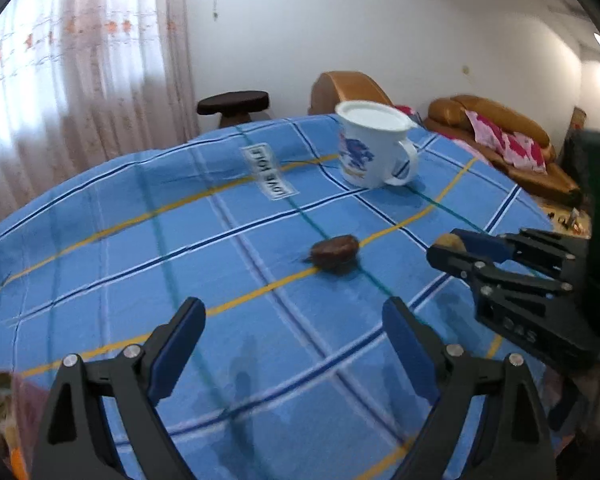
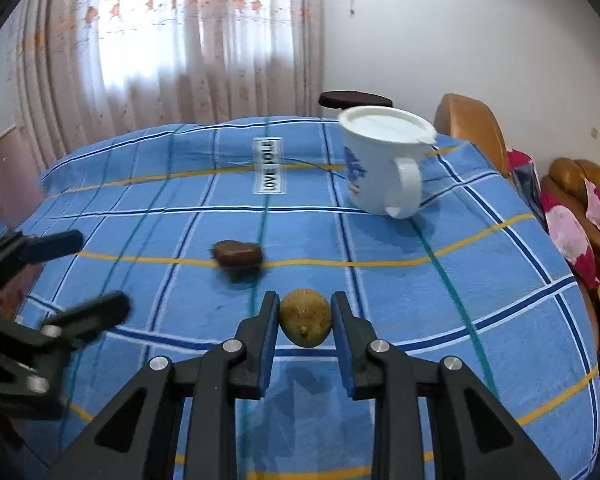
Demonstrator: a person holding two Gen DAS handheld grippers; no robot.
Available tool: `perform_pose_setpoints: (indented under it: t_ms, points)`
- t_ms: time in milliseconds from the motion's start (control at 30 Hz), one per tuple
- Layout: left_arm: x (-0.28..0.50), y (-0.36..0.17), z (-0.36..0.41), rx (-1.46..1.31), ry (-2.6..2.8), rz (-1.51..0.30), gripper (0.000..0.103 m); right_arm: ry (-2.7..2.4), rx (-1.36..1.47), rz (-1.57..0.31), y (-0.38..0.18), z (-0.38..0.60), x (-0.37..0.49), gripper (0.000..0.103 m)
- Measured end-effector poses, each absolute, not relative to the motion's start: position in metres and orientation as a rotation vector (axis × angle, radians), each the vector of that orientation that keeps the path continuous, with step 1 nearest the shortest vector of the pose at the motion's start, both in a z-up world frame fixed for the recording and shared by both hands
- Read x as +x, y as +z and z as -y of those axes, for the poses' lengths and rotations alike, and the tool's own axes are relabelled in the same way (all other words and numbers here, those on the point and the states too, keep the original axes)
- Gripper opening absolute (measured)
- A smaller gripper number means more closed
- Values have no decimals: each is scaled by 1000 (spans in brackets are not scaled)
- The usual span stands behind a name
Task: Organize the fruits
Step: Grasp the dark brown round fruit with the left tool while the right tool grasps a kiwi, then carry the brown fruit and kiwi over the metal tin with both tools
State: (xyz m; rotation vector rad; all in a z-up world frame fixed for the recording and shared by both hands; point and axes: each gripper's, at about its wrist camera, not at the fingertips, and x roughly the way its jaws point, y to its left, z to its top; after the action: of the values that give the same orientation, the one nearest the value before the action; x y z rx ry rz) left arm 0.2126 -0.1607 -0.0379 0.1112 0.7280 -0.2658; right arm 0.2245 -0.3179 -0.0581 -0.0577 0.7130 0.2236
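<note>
right wrist view shows right gripper [image 2: 305,320] clamping tan fruit [image 2: 305,322]; left gripper [image 1: 294,338] gapes, holding nothing.

Left wrist cam sits behind the left hand-held gripper [image 1: 294,322], looking forward and slightly down along its fingers, low over the desk [image 1: 100,280] with the blue plaid cloth. It faces the far wall, curtain at left, sofa [image 1: 496,136] at right.

Right wrist cam, same mounting on the right hand-held gripper [image 2: 305,318], also low, aimed toward the curtain [image 2: 160,40] and the far desk edge.

Overlap: both see the white lidded mug [image 1: 374,146] [image 2: 384,164], the dark brown fruit [image 1: 335,252] [image 2: 237,256], the cloth's label [image 1: 270,171] [image 2: 269,165], the stool. Each cam catches the other gripper at its frame edge.
</note>
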Motion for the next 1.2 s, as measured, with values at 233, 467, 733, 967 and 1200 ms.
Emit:
perform_pose_setpoints:
  t_ms: [233,467,733,967,1200]
  points:
    - [264,-56,192,92,-311,-799,87,192,-22,-720,-67,334,233,28]
    - [288,-68,203,61,-348,-854,66,190,-6,-735,-73,340,243,28]
    - [293,-71,192,-14,-376,-899,46,198,-15,-709,-68,335,237,28]
    - [258,-57,170,-23,-377,-854,46,228,-3,-681,-65,322,215,28]
    - [212,-45,143,5,-342,-797,46,268,3,-646,-61,299,189,28]
